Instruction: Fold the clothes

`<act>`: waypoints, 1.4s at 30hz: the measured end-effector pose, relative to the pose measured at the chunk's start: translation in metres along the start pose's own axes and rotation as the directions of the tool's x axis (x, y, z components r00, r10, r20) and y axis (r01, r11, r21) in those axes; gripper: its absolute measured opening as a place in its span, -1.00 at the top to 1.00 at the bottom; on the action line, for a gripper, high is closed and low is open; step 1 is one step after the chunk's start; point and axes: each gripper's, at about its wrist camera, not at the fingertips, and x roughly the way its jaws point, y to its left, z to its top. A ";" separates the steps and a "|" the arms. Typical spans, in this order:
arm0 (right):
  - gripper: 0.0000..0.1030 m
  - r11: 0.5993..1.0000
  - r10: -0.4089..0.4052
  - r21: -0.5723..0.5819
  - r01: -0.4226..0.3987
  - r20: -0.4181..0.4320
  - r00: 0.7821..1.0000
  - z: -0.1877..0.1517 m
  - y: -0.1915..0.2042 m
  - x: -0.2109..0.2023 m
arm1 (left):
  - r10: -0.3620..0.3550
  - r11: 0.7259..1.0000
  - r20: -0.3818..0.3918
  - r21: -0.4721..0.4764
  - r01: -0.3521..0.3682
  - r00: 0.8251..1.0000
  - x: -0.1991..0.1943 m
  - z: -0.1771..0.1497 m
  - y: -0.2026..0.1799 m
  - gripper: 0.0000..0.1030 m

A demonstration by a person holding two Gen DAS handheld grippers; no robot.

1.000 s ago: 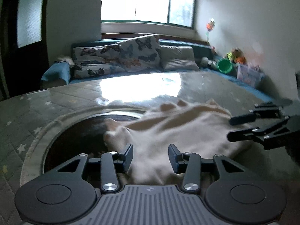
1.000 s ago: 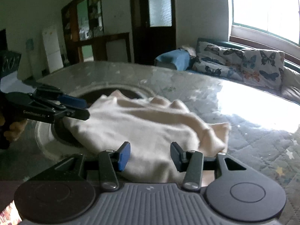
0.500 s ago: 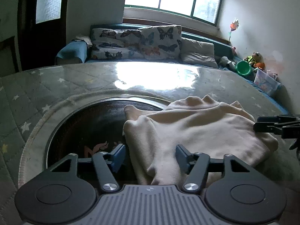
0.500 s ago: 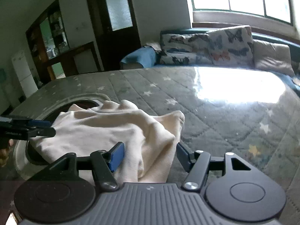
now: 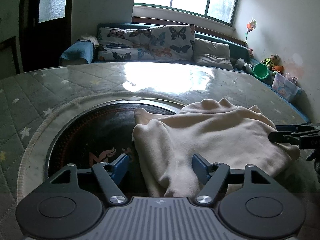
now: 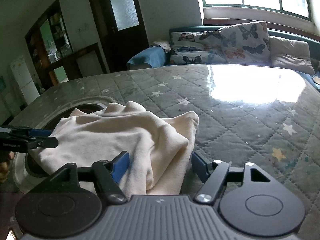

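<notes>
I see both my left gripper [image 5: 159,166] and right gripper [image 6: 159,165] spread wide, gripping nothing, straddling soft, rumpled cream garment [image 5: 210,138] on glossy quilted star-print table [image 6: 240,120]; butterfly cushions [image 5: 150,42] at twelve o'clock.

The garment [image 5: 210,138] is one piece of soft cloth in a pale cream colour, with no print or pattern to see. It lies on a grey quilted table cover with small stars [image 6: 230,124]. It is folded over into a thick, loose bundle and it is not flat: the top has rounded bumps and long creases. One end lies over the edge of a dark round inset [image 5: 90,132] in the table, and a small rounded corner of cloth points out over it. The opposite end rests on the quilted cover, where a corner stands up a little. What kind of garment it is cannot be told.
</notes>
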 end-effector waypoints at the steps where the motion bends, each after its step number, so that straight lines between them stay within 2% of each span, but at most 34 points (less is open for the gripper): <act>1: -0.43 1.000 -0.002 -0.002 0.002 0.001 1.000 0.000 0.001 0.000 | -0.001 1.000 0.001 -0.002 0.001 1.000 0.000 0.000 0.000 -0.44; 23: -0.84 0.998 -0.022 -0.052 0.022 0.010 1.000 -0.005 0.019 0.011 | 0.016 1.000 0.019 -0.013 -0.016 1.000 0.004 -0.006 0.004 -0.84; 30: -0.91 0.998 -0.024 -0.065 0.024 0.010 1.000 -0.006 0.022 0.015 | 0.021 0.999 0.023 -0.025 -0.020 1.000 0.006 -0.007 0.007 -0.99; 42: -1.00 0.997 -0.019 -0.079 0.019 0.002 1.000 -0.006 0.023 0.017 | 0.022 1.000 0.035 -0.021 -0.021 0.999 0.007 -0.010 0.008 -1.00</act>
